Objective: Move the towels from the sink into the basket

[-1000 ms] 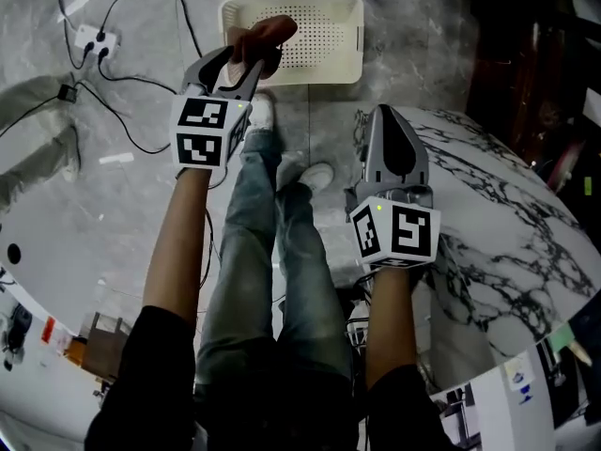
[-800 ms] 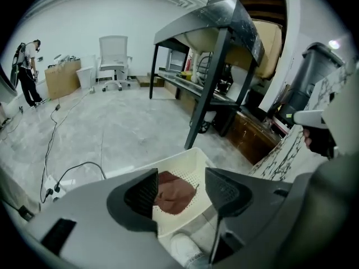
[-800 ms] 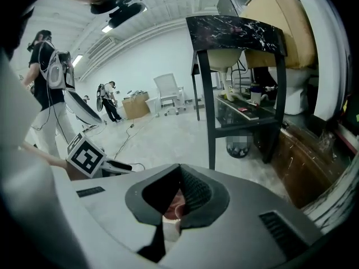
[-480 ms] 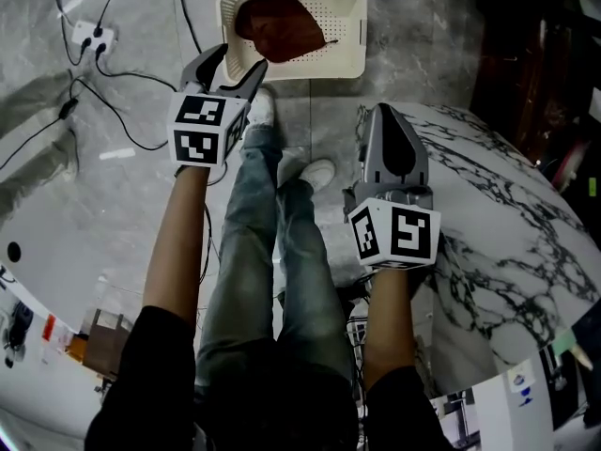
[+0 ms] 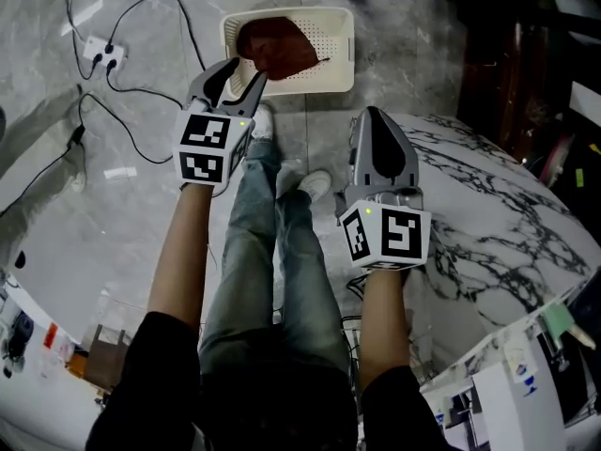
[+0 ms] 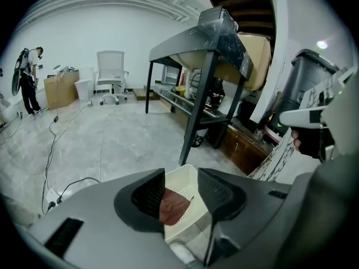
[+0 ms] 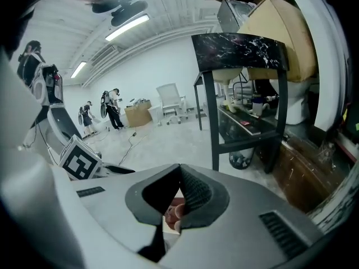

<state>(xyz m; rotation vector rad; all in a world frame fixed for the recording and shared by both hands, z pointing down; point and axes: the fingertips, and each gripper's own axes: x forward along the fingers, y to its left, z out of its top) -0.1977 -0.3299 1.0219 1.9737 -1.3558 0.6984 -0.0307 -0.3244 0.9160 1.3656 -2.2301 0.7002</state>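
A brown towel [image 5: 275,48] lies in the cream perforated basket [image 5: 333,59] on the floor, at the top of the head view. My left gripper [image 5: 235,73] hangs just short of the basket's near edge, open and empty; its jaws have just been closing a little. Between those jaws, the left gripper view shows the towel [image 6: 173,207] in the basket [image 6: 189,210] below. My right gripper [image 5: 374,120] is shut with nothing in it, over the floor beside the marble counter [image 5: 498,214]. Its fingertips meet in the right gripper view [image 7: 179,170]. The sink is out of view.
The person's legs and white shoes [image 5: 315,184] stand between the grippers. A power strip [image 5: 100,53] and black cables [image 5: 141,92] lie on the floor at left. A dark cabinet [image 5: 507,54] stands at right. A black-framed table [image 6: 196,49] stands beyond the basket.
A second ago my left gripper held the brown towel above the basket. It let go, and the towel now lies in the basket. Both grippers have risen a little.
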